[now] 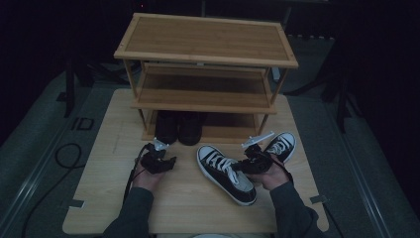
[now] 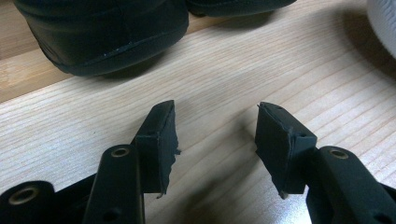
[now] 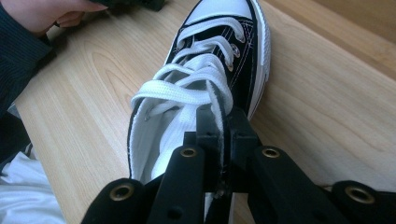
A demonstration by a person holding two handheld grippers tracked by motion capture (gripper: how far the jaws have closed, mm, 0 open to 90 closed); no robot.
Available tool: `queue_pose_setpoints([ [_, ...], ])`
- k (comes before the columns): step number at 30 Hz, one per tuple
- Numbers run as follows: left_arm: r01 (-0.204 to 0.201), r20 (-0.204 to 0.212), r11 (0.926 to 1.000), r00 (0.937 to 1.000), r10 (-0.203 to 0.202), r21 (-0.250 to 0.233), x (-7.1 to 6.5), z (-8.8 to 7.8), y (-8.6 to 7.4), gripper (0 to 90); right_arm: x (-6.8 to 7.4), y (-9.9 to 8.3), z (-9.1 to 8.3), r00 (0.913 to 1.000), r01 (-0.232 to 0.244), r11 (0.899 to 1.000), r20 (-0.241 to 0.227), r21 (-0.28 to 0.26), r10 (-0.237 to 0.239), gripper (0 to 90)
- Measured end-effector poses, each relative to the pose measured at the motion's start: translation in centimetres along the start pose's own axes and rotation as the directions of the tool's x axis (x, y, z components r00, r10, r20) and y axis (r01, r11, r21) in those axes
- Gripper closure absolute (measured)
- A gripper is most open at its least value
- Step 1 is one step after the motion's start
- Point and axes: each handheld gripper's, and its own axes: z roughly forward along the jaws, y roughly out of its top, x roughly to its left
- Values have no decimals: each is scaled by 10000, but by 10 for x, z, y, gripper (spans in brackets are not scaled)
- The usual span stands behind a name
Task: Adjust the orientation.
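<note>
1. The right gripper [image 3: 223, 140] has its jaws clenched on the side wall of a black sneaker [image 1: 225, 173] lying mid-table, likely to carry it to the shoe rack [image 1: 205, 74].
2. The left gripper [image 2: 217, 144] waits with its jaws released near dark shoes [image 1: 178, 126] on the bottom shelf.
3. The pale wooden table [image 1: 104, 193] stands in a dim room.

Light: staying dim | floor [image 1: 44, 144]: grey, seemingly carpeted | wooden table [image 1: 99, 198] sitting under three-tier bamboo rack [image 1: 205, 37] | surroundings fading black
</note>
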Motion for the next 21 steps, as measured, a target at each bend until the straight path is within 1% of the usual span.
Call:
queue_pose_setpoints([
  [2,-6,-6,10000,10000,6,1,0,0,0,487,0,0,-2,10000,6,10000,-11,-45,-6,864],
  [6,74,63,10000,10000,-74,21,1,0,0,487,-3,3,-11,10000,2,9998,-38,-215,-3,864],
  [10,184,33,9998,9998,-184,11,1,0,1,489,-6,6,-19,10000,30,9994,6,-340,-30,864],
  [14,371,44,9993,9993,-372,56,1,-1,1,534,-7,8,-28,10000,25,9985,92,-551,-19,864],
  [16,313,44,9994,9995,-314,155,0,-1,2,553,-8,8,-32,10000,-14,9980,65,-627,18,864],
  [18,274,237,9994,9993,-279,234,-3,-1,4,563,-10,9,-36,10000,-46,9977,22,-681,47,864],
  [21,90,391,9998,9992,-98,196,-10,-2,7,592,-11,11,-42,10000,-48,9976,59,-690,52,864],
])
